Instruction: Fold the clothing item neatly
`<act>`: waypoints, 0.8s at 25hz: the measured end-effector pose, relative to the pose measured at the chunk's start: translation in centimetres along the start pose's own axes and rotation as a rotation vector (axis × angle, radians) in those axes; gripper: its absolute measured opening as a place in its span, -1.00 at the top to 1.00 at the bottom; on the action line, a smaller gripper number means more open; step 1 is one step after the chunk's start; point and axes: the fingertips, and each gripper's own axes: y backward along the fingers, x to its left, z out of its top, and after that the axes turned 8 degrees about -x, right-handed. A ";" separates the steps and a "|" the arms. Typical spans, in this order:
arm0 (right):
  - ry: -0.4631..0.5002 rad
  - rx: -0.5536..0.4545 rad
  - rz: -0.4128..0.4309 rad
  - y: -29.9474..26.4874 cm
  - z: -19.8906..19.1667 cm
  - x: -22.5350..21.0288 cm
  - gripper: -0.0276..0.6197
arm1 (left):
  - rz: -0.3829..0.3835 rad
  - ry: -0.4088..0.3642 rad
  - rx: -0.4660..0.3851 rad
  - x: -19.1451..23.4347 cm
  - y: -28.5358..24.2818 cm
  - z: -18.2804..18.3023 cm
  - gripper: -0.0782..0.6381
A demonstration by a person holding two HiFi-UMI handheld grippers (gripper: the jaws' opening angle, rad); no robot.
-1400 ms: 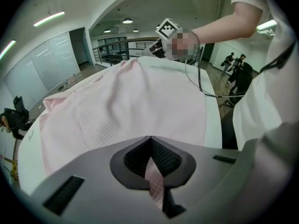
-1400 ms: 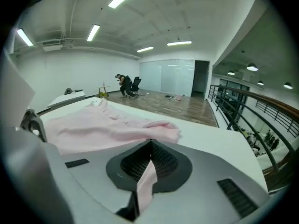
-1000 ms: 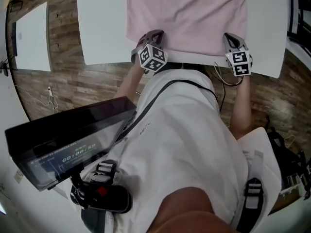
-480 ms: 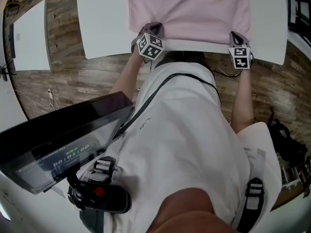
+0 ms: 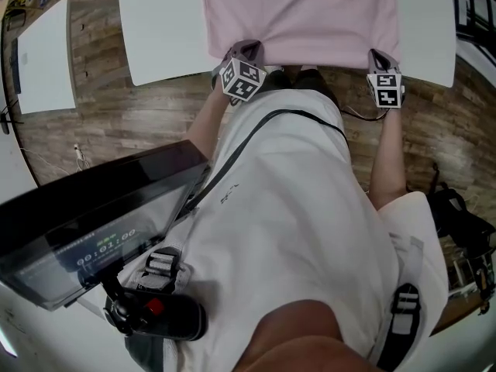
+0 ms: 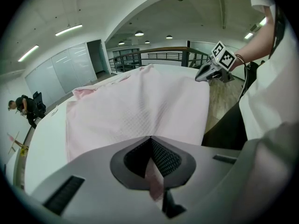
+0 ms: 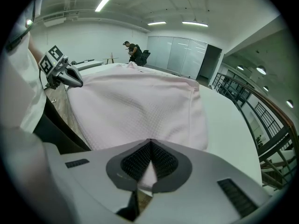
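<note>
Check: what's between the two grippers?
Only the pink garment's near hem, running from the left gripper to the right gripper, both jaws shut on it. Clearest in the head view.

Spread on table [image 5: 163, 37]: garment [image 5: 298, 18], near edge at front rim. At its near-left corner, left gripper [image 5: 246, 51]; at near-right, right gripper [image 5: 379, 56]. Well apart leftward, 2nd table [image 5: 46, 56].

Wood-plank floor [image 5: 108, 130], white table [image 5: 159, 29], ceiling strip lights [image 7: 103, 3], glass partitions [image 7: 180, 50], balcony railing [image 6: 159, 54]
</note>
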 end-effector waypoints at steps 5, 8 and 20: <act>-0.014 -0.012 0.016 -0.7 0.5 0.8 0.91 | -0.012 -0.016 0.013 1.3 -0.3 -0.7 0.78; -0.018 -0.017 0.041 -2.0 1.5 2.0 0.91 | -0.004 0.001 0.023 3.0 0.0 -1.8 0.78; 0.148 -0.098 0.246 -3.6 8.7 7.0 0.74 | 0.034 -0.043 0.024 7.9 2.6 -1.6 0.77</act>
